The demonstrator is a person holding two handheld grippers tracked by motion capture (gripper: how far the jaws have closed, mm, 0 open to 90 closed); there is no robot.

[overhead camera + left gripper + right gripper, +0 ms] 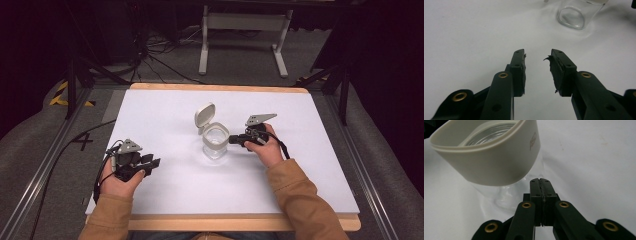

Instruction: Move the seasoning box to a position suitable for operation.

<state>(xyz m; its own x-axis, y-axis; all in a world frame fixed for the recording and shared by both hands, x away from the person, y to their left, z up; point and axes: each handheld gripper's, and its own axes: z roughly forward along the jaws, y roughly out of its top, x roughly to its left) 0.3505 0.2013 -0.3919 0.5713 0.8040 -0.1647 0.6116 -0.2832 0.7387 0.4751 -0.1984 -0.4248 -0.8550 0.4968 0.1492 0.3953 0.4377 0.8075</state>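
**Jar open at mid-table, right gripper closed beside it**

While the glass jar (216,144) stands upright near the middle of the white table (310,165), its pale collar sits around the mouth and the hinged lid (204,116) is tipped up and back on the far-left side. Just right of the jar, the right gripper (235,140) has its jaws pressed together with nothing between them, their tips close to the collar (489,167); whether they touch the glass I cannot tell. Well off to the near left, the left gripper (152,164) rests low over the table with its jaws spread and empty, pointing toward the jar (576,13).

Judging by this, the work in hand is on the jar or its lid. To do it well, the right gripper should part its jaws before moving in, then take the collar or lid squarely. Glass slides easily on this smooth surface, so steadying the jar with the left gripper would help prevent tipping.
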